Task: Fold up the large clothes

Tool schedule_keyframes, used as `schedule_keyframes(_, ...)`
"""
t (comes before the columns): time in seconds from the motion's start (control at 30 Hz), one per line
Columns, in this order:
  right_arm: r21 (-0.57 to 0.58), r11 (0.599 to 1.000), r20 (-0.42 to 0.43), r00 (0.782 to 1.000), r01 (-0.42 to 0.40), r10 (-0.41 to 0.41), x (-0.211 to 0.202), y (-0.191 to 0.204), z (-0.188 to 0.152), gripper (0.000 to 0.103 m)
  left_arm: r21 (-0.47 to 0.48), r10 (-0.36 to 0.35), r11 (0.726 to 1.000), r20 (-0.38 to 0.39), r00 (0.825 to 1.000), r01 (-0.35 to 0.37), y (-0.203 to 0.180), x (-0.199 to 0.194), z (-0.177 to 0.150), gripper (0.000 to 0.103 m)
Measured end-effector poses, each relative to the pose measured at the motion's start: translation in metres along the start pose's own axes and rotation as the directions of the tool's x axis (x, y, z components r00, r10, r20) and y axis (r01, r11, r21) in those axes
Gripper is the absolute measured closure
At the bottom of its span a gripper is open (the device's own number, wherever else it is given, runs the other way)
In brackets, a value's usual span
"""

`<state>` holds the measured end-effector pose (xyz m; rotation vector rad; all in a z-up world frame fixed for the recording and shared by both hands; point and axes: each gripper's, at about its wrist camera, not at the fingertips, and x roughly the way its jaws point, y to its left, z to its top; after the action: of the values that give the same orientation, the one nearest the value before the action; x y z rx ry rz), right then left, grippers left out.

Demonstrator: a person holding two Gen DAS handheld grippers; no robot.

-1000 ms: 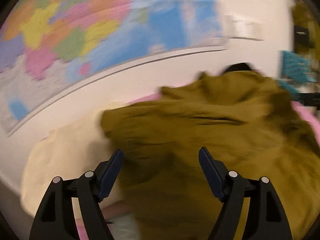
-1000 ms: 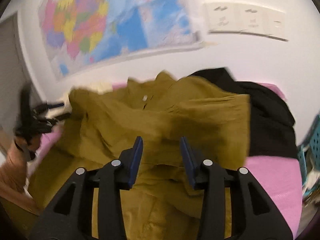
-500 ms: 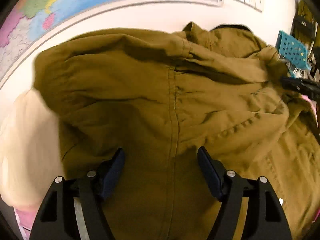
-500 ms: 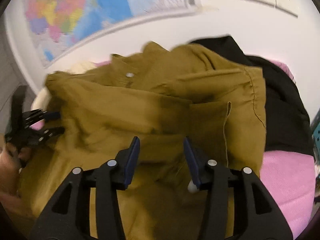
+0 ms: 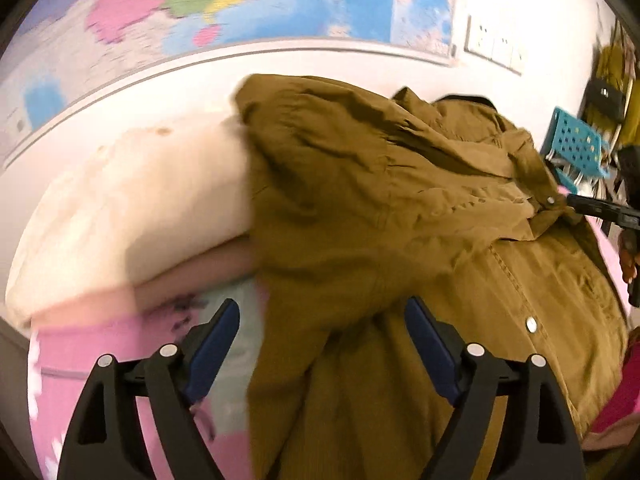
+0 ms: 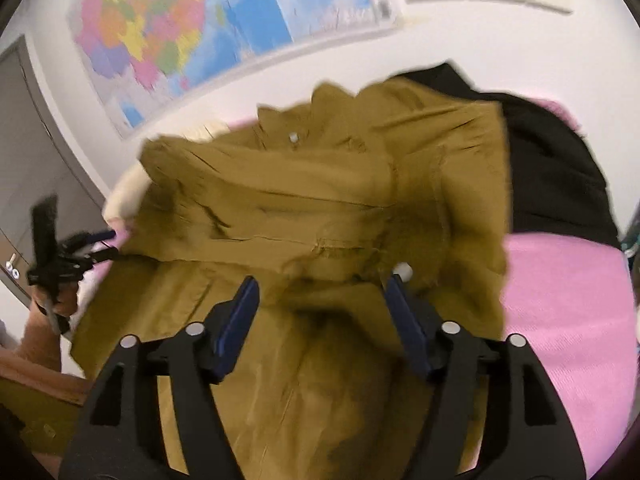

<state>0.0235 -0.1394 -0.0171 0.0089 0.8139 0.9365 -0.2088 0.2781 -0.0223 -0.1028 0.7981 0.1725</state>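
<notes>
one olive jacket [image 5: 400,208], one black garment [image 6: 560,176], one cream pillow [image 5: 132,208], one wall map [image 5: 240,4]

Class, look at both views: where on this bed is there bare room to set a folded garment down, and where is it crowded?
Bare pink sheet lies right of the olive jacket, below the black garment. A narrower pink strip shows left of the jacket, below the cream pillow. The middle and back are crowded.

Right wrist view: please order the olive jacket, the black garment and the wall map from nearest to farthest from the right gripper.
1. Olive jacket: directly under and ahead of the right gripper, whose jaws are opening with nothing clamped.
2. Black garment: behind the jacket, to the upper right.
3. Wall map: on the wall, upper left, beyond everything on the bed.
</notes>
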Motion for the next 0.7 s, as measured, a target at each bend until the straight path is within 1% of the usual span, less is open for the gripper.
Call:
schedule_keyframes(0.1,0.068,0.998,0.039,0.999,0.004,-0.007,-0.035,-0.012,-0.022,0.033,-0.039,-0.015,0.999,-0.017,1.0,0.014,0.013,-0.013,-0.019,0.018)
schedule_keyframes(0.17,0.125,0.992,0.057,0.998,0.009,-0.016,-0.057,-0.021,-0.045,0.026,-0.062,-0.019,0.998,-0.042,0.999,0.016,0.018,-0.016,-0.034,0.018)
schedule_keyframes(0.3,0.247,0.969,0.07,0.997,0.013,-0.031,-0.091,-0.04,-0.096,0.023,-0.091,-0.081,0.993,-0.09,0.993,0.073,0.024,-0.021,-0.06,0.017)
schedule_keyframes(0.37,0.289,0.957,0.074,0.997,0.01,-0.033,-0.098,-0.043,-0.115,0.022,-0.105,-0.08,0.992,-0.11,0.991,0.069,0.025,-0.022,-0.072,0.017)
schedule_keyframes(0.43,0.317,0.948,0.068,0.998,-0.013,-0.009,-0.103,-0.044,-0.132,0.022,-0.135,-0.116,0.986,-0.122,0.986,0.099,0.028,-0.023,-0.083,0.017)
schedule_keyframes(0.47,0.322,0.947,0.06,0.998,-0.009,-0.011,-0.103,-0.043,-0.137,0.022,-0.148,-0.133,0.982,-0.126,0.983,0.114,0.029,-0.025,-0.088,0.016)
schedule_keyframes(0.6,0.325,0.946,0.033,0.999,-0.012,0.002,-0.095,-0.032,-0.15,0.02,-0.157,-0.182,0.974,-0.105,0.978,0.164,0.025,-0.036,-0.104,0.013)
schedule_keyframes(0.7,0.292,0.956,0.039,0.999,-0.038,0.028,-0.091,-0.02,-0.155,0.02,-0.17,-0.252,0.957,-0.094,0.963,0.234,0.02,-0.042,-0.113,0.011)
